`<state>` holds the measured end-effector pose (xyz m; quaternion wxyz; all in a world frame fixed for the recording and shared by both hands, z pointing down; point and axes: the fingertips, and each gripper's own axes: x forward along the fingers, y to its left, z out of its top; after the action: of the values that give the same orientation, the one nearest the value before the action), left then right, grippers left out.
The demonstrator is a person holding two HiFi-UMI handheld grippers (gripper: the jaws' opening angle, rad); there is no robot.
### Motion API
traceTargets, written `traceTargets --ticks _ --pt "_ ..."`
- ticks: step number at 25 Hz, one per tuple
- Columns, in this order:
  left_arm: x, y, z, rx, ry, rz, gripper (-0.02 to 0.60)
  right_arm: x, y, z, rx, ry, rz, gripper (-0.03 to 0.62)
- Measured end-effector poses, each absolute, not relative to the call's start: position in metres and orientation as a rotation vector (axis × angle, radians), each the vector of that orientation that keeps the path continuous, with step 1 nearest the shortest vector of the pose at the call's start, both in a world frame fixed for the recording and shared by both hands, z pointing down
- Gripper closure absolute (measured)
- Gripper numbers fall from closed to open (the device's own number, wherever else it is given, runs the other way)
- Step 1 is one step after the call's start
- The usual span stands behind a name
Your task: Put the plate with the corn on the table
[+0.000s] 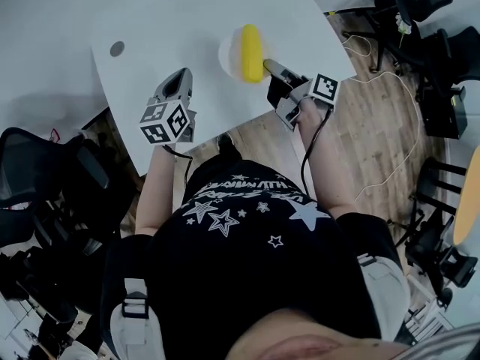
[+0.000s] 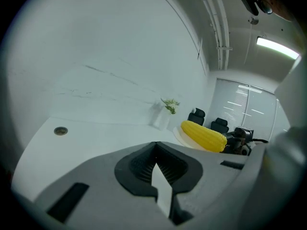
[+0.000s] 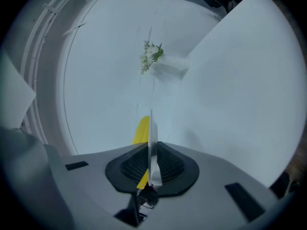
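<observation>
Grips plate (image 1: 227, 55) by thin rim with right gripper (image 1: 268, 66), jaws clamped to keep corn (image 1: 251, 51) level over white table (image 1: 150, 21); touchdown unclear. Keeps left gripper (image 1: 180, 79) closed, empty, alongside, seemingly unneeded.

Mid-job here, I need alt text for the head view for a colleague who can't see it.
Seen from above, the right claw grips the rim of a white plate carrying a yellow corn cob over a white table. The left claw hangs empty over the table to its left, and the person's star-printed black shirt fills the foreground.
</observation>
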<state>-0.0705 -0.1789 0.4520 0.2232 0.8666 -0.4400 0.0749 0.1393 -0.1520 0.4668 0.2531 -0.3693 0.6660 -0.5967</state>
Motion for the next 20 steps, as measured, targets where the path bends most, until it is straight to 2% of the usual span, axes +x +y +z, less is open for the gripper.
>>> traceTargets --ticks 20 --pt "-0.093 -0.305 0.474 2.318 -1.222 0.142 0.574 0.121 -0.286 0.483 -1.027 1.820 -1.655 0.556"
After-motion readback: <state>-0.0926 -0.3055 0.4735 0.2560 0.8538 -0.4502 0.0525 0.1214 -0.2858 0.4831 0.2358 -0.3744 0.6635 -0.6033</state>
